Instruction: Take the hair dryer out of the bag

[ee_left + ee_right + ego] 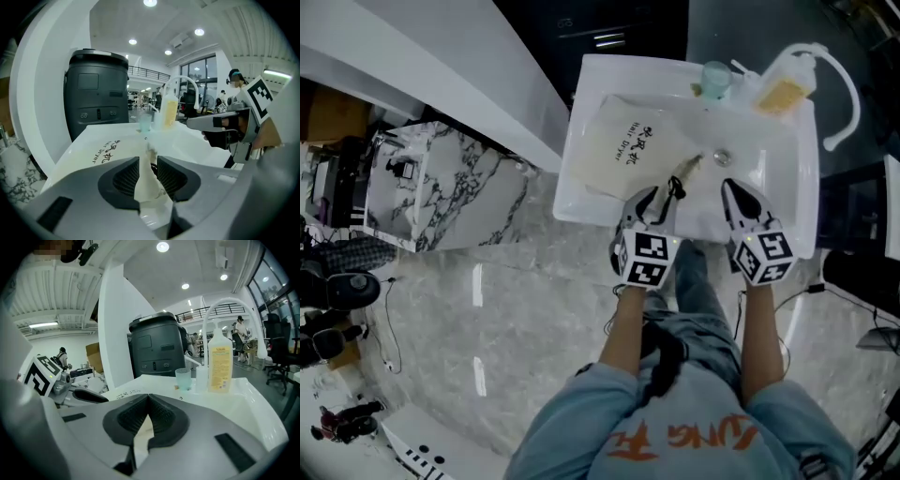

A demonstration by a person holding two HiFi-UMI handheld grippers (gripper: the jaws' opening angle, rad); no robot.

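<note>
A cream drawstring bag [628,150] printed "Hair Dryer" lies in the white sink [581,202]; no hair dryer shows outside it. My left gripper [661,192] is at the bag's gathered neck [688,169], next to a black cord. In the left gripper view, a strip of cream fabric [146,180] stands between the jaws [148,161], which are apart, with a gap on its right side. My right gripper [739,199] hovers over the sink's front right, beside the drain, and is shut [148,399]. A cream patch shows below its pads; I cannot tell what it is.
A pale cup [715,80], a yellow soap bottle [783,89] and a curved white faucet [844,94] stand at the sink's back rim. A dark bin [96,89] stands behind the sink. A marble-patterned box [450,187] sits to the left on the shiny floor.
</note>
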